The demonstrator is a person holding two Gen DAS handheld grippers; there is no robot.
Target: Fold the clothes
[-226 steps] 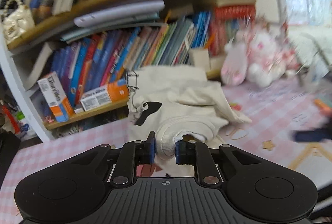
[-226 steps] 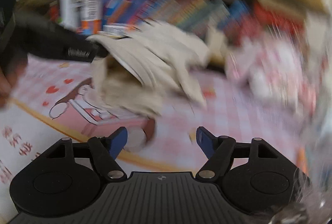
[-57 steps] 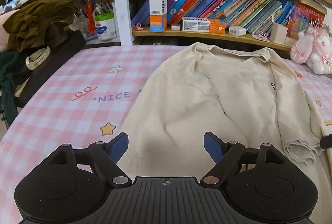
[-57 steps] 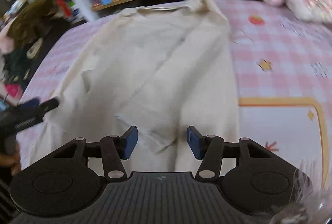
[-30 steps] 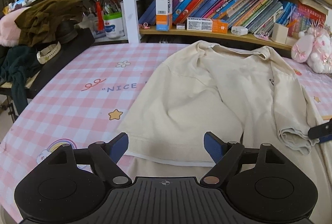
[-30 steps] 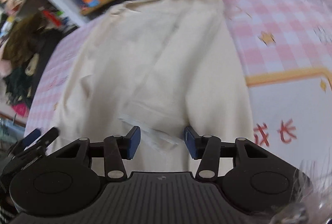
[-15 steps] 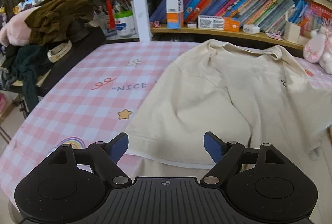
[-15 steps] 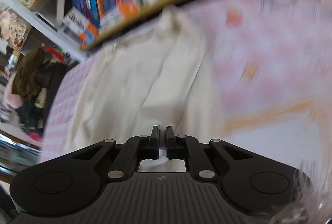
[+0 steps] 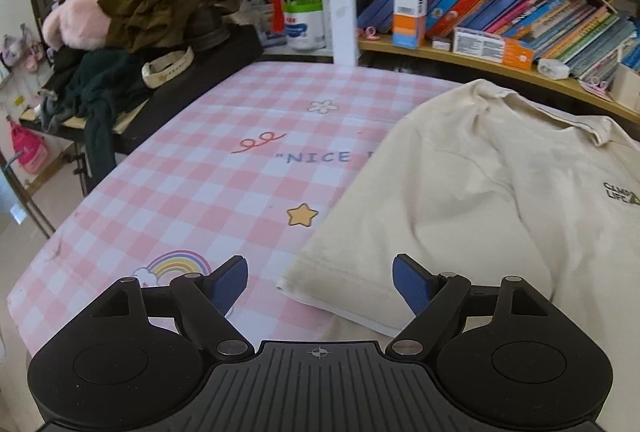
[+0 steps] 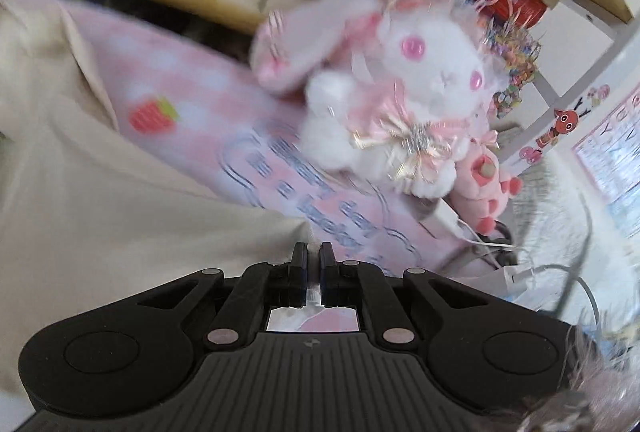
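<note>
The cream T-shirt (image 9: 480, 192) is lying spread and unfolded on the pink checked tablecloth (image 9: 224, 192), so the folding is remaining, while the left gripper (image 9: 320, 280) is hovering wide apart over its sleeve hem and the right gripper (image 10: 313, 256) is pinching its edge.

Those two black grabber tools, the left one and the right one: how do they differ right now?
The left gripper has its fingers spread wide with nothing between them; the right gripper has its fingers nearly together. The left one sits over the edge of the cream shirt, by a sleeve hem; the right one points toward the white plush rabbit, with the shirt to its left. Both have black bodies with blue pads.
</note>
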